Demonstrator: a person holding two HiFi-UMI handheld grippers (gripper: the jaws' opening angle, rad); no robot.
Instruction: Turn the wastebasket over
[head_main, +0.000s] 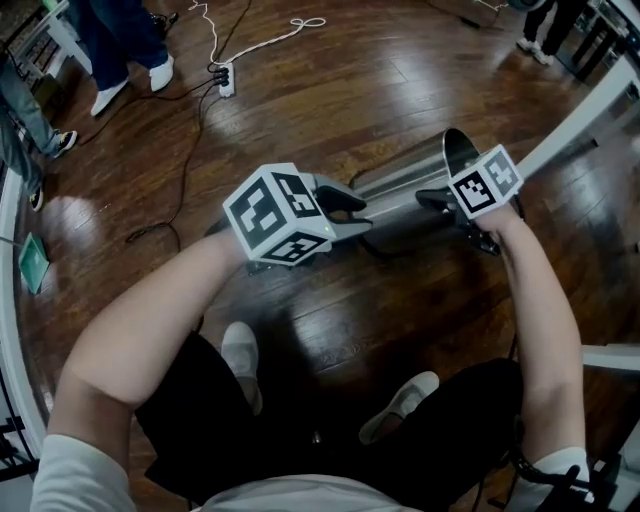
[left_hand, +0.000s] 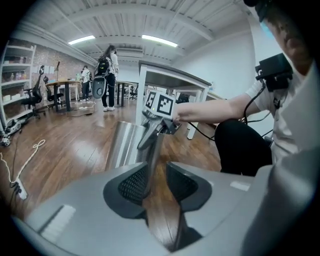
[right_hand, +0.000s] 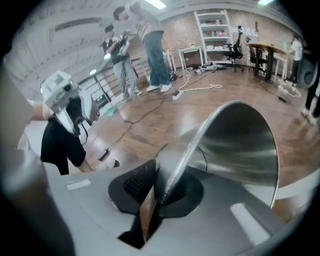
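1. steel wastebasket (head_main: 400, 190) lies on its side on the wood floor (head_main: 300, 100), mouth to the far right.
2. right gripper (right_hand: 160, 187) clamped on the mouth rim.
3. left gripper (left_hand: 155, 185) jaws apart, the wastebasket's near-left edge between them.

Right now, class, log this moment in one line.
shiny steel cylindrical wastebasket: on side | right gripper: shut on rim | left gripper: open, near base

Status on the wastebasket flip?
Right gripper shut on wastebasket rim. Left gripper jaws apart at its base end. It lies on its side, not yet over. White table leg close by the mouth.
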